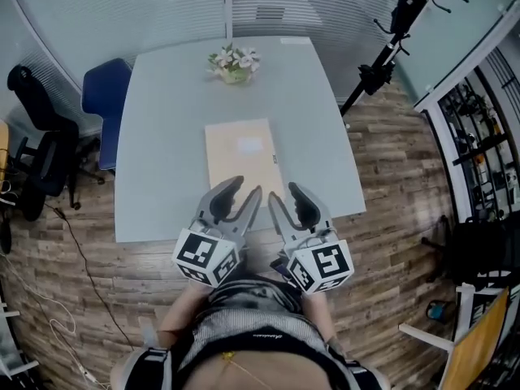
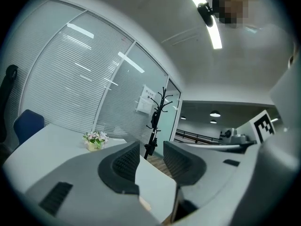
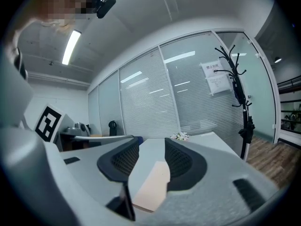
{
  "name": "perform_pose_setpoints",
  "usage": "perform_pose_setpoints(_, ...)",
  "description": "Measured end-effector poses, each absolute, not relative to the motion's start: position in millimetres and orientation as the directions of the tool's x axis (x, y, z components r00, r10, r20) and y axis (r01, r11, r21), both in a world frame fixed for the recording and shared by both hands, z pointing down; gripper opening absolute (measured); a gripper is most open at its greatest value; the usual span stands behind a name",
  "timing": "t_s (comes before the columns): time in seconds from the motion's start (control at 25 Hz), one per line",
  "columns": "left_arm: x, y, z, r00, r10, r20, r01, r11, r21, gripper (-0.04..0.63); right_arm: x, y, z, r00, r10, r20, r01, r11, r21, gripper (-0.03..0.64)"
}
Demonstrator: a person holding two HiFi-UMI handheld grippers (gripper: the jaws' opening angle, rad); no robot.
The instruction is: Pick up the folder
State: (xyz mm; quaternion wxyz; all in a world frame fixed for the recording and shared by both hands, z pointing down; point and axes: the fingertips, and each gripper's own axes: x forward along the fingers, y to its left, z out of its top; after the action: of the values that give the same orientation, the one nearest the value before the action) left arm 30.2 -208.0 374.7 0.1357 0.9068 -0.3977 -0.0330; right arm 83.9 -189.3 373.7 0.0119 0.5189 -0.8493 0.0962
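A beige folder (image 1: 241, 158) lies flat on the pale grey table (image 1: 162, 136), its near end close to the table's front edge. In the right gripper view the folder (image 3: 153, 186) shows between the jaws, farther off. My left gripper (image 1: 249, 193) hovers over the folder's near left corner, jaws apart, nothing between them. My right gripper (image 1: 281, 196) is beside it at the folder's near right corner, also open and empty. In the left gripper view a corner of the folder (image 2: 144, 203) shows low between the jaws of the left gripper (image 2: 151, 160). The right gripper (image 3: 152, 157) points along the table.
A small pot of flowers (image 1: 234, 63) stands at the table's far end. A blue chair (image 1: 106, 96) and a black chair (image 1: 41, 136) are at the left. A black coat stand (image 1: 390, 39) rises at the right. The floor is wooden.
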Motion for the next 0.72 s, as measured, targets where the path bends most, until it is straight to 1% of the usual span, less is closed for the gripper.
perform_pose_setpoints(0.24, 26.3, -241.7, 378.6, 0.698, -0.714, 0.047, -0.694, -0.659, 0.291, 0.138, 80.4, -223.8, 380.4, -0.442, -0.887, 0.135, -0.894, 0.423, -0.149, 0.173)
perform_pose_setpoints(0.72, -4.8, -303.1, 401.9, 0.688, -0.721, 0.088, -0.708, -0.638, 0.302, 0.138, 64.7, -281.9, 401.0, -0.405, -0.897, 0.177, -0.912, 0.385, -0.139, 0.178)
